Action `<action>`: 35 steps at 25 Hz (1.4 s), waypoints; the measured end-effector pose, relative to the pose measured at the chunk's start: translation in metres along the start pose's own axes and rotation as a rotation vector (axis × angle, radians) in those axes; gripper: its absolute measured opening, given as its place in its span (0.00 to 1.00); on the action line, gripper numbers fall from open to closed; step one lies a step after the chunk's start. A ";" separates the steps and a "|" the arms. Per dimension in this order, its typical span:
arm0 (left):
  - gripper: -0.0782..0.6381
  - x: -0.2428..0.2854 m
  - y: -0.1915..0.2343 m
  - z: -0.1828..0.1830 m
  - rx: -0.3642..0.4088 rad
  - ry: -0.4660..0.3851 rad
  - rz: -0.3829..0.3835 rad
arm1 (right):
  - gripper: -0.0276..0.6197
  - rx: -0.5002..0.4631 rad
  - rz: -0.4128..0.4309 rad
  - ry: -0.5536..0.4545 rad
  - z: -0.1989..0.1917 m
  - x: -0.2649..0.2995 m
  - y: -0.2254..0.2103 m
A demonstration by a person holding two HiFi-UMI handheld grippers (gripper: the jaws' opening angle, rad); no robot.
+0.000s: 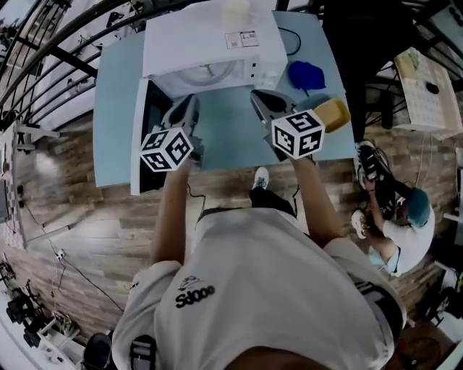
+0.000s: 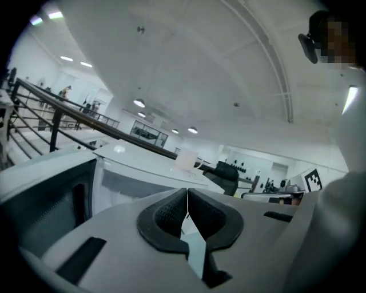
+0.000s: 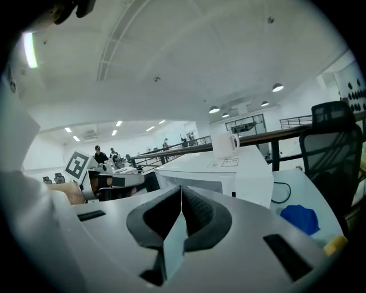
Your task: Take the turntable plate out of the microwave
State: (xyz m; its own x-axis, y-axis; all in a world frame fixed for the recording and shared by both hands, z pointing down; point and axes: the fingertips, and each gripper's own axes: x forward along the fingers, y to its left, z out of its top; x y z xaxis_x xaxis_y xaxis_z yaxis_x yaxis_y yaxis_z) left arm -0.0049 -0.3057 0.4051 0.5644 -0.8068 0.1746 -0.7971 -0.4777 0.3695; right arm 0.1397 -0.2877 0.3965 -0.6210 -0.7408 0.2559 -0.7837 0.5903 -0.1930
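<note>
The white microwave [image 1: 210, 40] stands at the back of the light blue table [image 1: 116, 108], its dark door [image 1: 145, 134] swung open to the left. Inside the cavity the glass turntable plate [image 1: 206, 74] shows as a pale round shape. My left gripper [image 1: 189, 101] hovers in front of the opening, shut and empty. Level with it at the right, my right gripper [image 1: 259, 97] is also shut and empty. In the left gripper view the shut jaws [image 2: 187, 201] point at the microwave [image 2: 131, 174]. The right gripper view shows shut jaws [image 3: 182, 200] and the microwave [image 3: 229, 171]; the plate is hidden there.
A white cup [image 1: 236, 13] stands on top of the microwave. A blue cloth [image 1: 307, 74] and a yellow sponge [image 1: 331, 114] lie on the table to the right. A black chair [image 3: 331, 143] stands beyond them. Another person [image 1: 405, 224] sits on the floor at the right.
</note>
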 end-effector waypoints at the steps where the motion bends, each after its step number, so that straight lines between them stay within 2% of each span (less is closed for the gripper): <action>1: 0.14 0.006 0.005 -0.004 -0.037 -0.005 0.029 | 0.05 -0.002 0.023 0.016 -0.003 0.008 -0.005; 5: 0.14 0.017 0.034 -0.014 -0.187 -0.041 0.139 | 0.06 -0.039 0.109 0.085 -0.015 0.040 -0.013; 8: 0.14 0.026 0.056 -0.028 -0.284 -0.054 0.179 | 0.10 -0.038 0.133 0.125 -0.029 0.062 -0.018; 10: 0.16 0.037 0.071 -0.042 -0.334 -0.040 0.190 | 0.17 -0.036 0.131 0.161 -0.042 0.077 -0.024; 13: 0.30 0.056 0.089 -0.061 -0.405 -0.004 0.180 | 0.20 0.009 0.106 0.197 -0.058 0.099 -0.032; 17: 0.33 0.079 0.111 -0.082 -0.463 0.033 0.171 | 0.25 0.140 0.097 0.231 -0.079 0.129 -0.036; 21: 0.36 0.103 0.132 -0.102 -0.535 0.055 0.176 | 0.32 0.152 0.101 0.242 -0.091 0.149 -0.032; 23: 0.40 0.112 0.143 -0.111 -0.558 0.059 0.197 | 0.34 0.141 0.105 0.257 -0.098 0.157 -0.029; 26: 0.49 0.123 0.162 -0.113 -0.529 0.049 0.244 | 0.36 0.138 0.101 0.272 -0.107 0.168 -0.030; 30: 0.53 0.136 0.185 -0.115 -0.499 0.051 0.317 | 0.36 0.191 0.064 0.269 -0.117 0.174 -0.036; 35: 0.53 0.149 0.206 -0.111 -0.553 0.019 0.400 | 0.36 0.227 0.038 0.277 -0.127 0.180 -0.043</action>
State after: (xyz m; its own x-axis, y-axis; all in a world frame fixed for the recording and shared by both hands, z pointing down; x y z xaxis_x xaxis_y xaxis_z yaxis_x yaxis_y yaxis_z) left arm -0.0611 -0.4858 0.6086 0.2569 -0.8758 0.4085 -0.7212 0.1076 0.6843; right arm 0.0626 -0.4059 0.5711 -0.6482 -0.5866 0.4855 -0.7614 0.5065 -0.4046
